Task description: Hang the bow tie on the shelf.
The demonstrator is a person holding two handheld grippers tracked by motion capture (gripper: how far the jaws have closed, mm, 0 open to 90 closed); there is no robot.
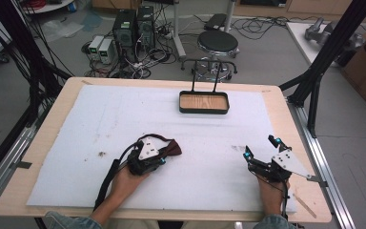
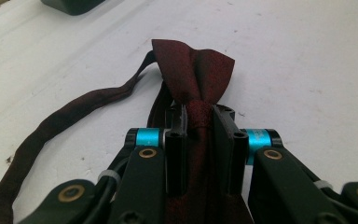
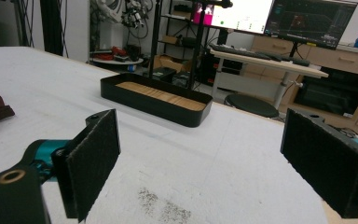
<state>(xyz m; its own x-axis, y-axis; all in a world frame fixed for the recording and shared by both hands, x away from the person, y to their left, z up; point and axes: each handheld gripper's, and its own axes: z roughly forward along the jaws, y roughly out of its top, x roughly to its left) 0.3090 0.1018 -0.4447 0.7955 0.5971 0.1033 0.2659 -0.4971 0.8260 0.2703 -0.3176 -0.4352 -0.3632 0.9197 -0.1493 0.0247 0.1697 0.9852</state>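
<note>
Left hand-held gripper point(image 2: 199, 122): jaws clamped on the centre knot of the dark red bow tie point(image 2: 193, 74); no gap shows between the pads and the fabric. In the high view the left hand-held gripper point(image 1: 164, 160) sits at about 7 o'clock of the table's middle, held by the person's left hand point(image 1: 126, 183), which comes in from the bottom edge.

Bow tie: lies flat on the white foam sheet point(image 1: 124, 119). One wing fans out past the jaw tips, toward 12 o'clock in the left gripper view; the rest runs back between the jaws. In the high view the bow tie point(image 1: 174, 149) pokes out at 3 o'clock of the left hand-held gripper.

Strap point(image 2: 51, 130): a narrow band of the same dark red cloth, trailing from the knot toward 8 o'clock in the left gripper view and curving down to the bottom corner.

Right hand-held gripper point(image 3: 200, 163): jaws wide apart, with bare foam between them. In the high view the right hand-held gripper point(image 1: 261, 149) rests near 4 o'clock of the table, well apart from the bow tie, in the person's right hand point(image 1: 271, 193).

Tray point(image 1: 204, 110): a black-walled tray with a wooden floor, at 12 o'clock of the foam sheet, well apart from both grippers.

Table point(image 1: 276, 102): a light wooden top; the foam sheet covers most of it.
</note>
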